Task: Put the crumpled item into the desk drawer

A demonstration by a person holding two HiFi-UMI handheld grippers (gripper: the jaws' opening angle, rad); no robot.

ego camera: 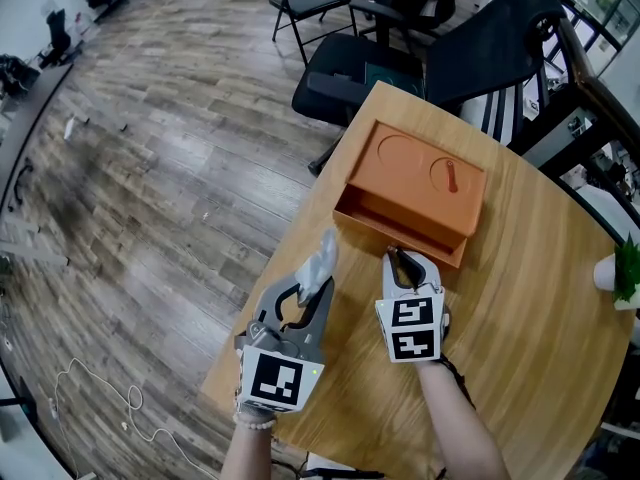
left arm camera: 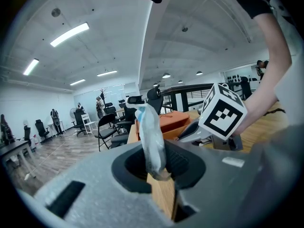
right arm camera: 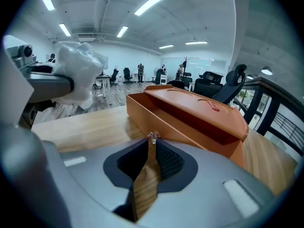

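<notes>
On table (ego camera: 525, 298), desk drawer (ego camera: 398, 234) open; left hand-held gripper (ego camera: 310, 301) pinching crumpled item (ego camera: 323, 260); right hand-held gripper (ego camera: 403, 264) opening, knob (right arm camera: 152, 137) between jaws.

Black chairs (ego camera: 470, 53) beyond table (ego camera: 530, 303) — potted plant (ego camera: 627, 268) at right edge.

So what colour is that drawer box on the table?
The drawer box is orange; the head view shows it best.
</notes>
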